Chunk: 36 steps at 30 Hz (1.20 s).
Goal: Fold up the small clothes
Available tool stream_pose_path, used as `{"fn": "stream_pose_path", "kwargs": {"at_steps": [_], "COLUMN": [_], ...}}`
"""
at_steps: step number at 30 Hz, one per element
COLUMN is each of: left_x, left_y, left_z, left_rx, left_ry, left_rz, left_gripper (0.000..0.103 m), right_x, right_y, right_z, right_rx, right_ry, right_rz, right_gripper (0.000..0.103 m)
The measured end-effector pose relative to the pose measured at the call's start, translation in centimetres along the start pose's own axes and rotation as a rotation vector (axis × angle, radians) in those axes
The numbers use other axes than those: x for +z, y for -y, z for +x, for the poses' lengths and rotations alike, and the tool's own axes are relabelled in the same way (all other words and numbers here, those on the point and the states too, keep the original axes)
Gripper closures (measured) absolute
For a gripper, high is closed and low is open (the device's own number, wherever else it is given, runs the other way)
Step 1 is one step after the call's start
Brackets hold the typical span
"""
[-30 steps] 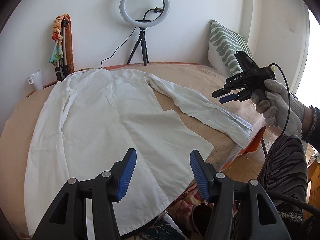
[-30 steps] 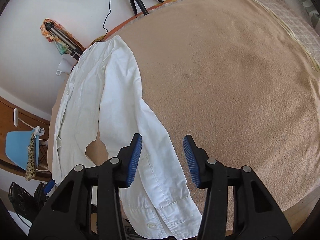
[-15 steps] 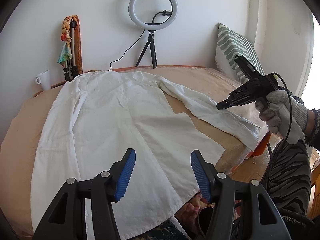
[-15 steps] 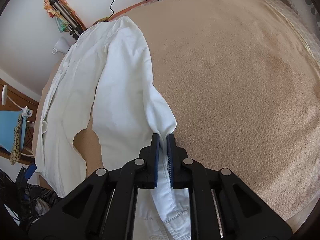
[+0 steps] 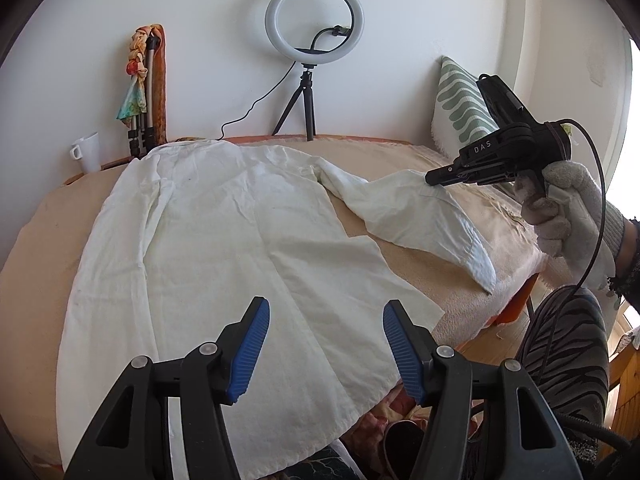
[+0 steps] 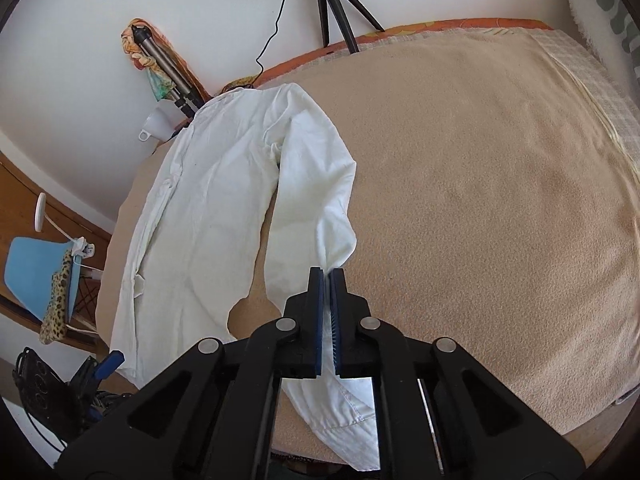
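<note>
Right hand-held gripper (image 6: 327, 276) has just closed its jaws and is now clamped on the sleeve (image 5: 404, 212) of the white shirt (image 5: 224, 248), the cloth pinched between the blue pads and raised off the surface where it is gripped, while the cuff (image 5: 478, 256) hangs down below the grip. Beneath the shirt lies the tan blanket (image 6: 480, 184) of the bed, and the shirt is spread flat across it, collar toward the wall, hem toward the near edge — its gripped sleeve reaches out to the shirt's right. Left hand-held gripper (image 5: 326, 344) hovers over the shirt's hem with its jaws apart and nothing between them. A gloved hand (image 5: 568, 208) carries the right tool. Beyond the shirt's collar stand a ring light (image 5: 315, 20) on a tripod, a striped pillow (image 5: 460, 108) to the right and a white mug (image 5: 88, 152) to the left.
</note>
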State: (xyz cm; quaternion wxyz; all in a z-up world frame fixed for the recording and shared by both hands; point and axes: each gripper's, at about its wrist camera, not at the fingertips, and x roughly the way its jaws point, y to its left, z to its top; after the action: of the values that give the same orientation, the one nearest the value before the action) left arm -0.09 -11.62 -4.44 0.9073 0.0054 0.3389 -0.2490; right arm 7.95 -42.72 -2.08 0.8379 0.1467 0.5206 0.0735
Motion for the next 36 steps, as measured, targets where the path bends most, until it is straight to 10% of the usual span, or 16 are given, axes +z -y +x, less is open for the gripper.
{"fn": "stream_pose_path", "kwargs": {"at_steps": [18, 27, 36], "left_x": [-0.3, -0.8, -0.8], "left_y": [-1.5, -1.8, -1.6], "left_z": [-1.5, -1.1, -0.5], "left_rx": [0.014, 0.011, 0.001], "left_ry": [0.022, -0.006, -0.02], "left_rz": [-0.05, -0.06, -0.06], "left_gripper": [0.041, 0.041, 0.041], "right_x": [-2.9, -3.1, -4.4], "right_y": [-14.3, -11.5, -4.2], "right_z": [5.6, 2.6, 1.3], "right_rx": [0.187, 0.342, 0.079], "right_ry": [-0.188, -0.139, -0.124], "right_rz": [-0.236, -0.156, -0.014], "right_gripper": [0.097, 0.058, 0.047]}}
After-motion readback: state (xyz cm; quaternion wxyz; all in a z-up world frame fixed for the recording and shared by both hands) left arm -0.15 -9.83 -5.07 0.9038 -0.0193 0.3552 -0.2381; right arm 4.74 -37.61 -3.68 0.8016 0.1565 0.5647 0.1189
